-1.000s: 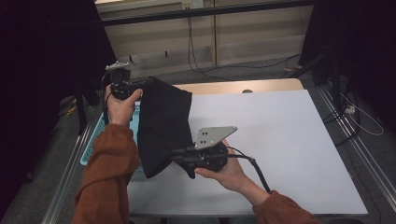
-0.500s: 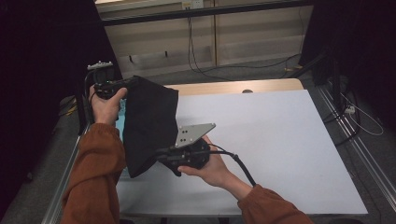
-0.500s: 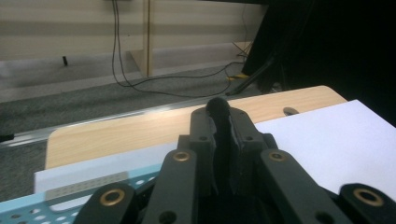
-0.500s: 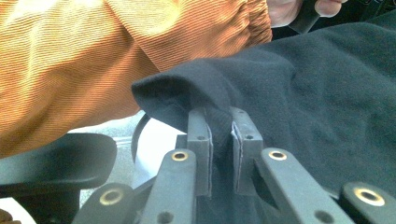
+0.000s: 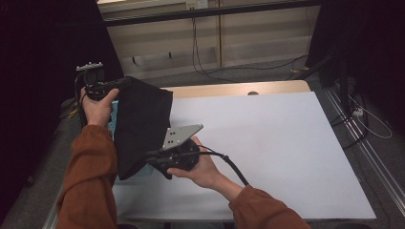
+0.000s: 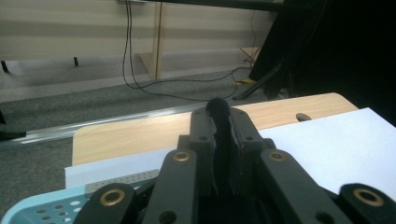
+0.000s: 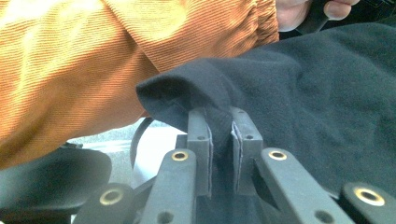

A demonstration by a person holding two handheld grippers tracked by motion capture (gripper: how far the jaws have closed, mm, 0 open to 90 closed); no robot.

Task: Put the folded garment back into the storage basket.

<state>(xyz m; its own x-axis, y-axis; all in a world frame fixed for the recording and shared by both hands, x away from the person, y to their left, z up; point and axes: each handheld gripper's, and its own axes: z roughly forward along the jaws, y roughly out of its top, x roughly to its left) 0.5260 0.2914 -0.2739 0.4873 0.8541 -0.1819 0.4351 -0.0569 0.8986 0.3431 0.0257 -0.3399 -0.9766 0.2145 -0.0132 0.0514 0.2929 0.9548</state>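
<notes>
A black cloth (image 5: 141,124) hangs spread between my two grippers over the table's left edge. My left gripper (image 5: 125,83) is raised at the far left and shut on the cloth's upper corner; the left gripper view has the black fabric (image 6: 219,140) pinched between the jaws of that gripper (image 6: 219,122). My right gripper (image 5: 154,156) sits lower, nearer the person, shut on the cloth's lower edge. In the right gripper view a folded hem of the cloth (image 7: 261,88) is clamped between the jaws of this gripper (image 7: 220,122), with the orange sleeve (image 7: 102,56) of the other arm just behind.
A white table (image 5: 277,143) with a wooden strip (image 5: 229,89) at its far edge stretches to the right. A light blue perforated basket (image 6: 42,207) sits at the table's left, under the cloth. Cables (image 5: 210,71) lie on the floor beyond.
Both hands have carried the black cloth to the left, off toward the table's left edge. Both grippers stay closed on it.
</notes>
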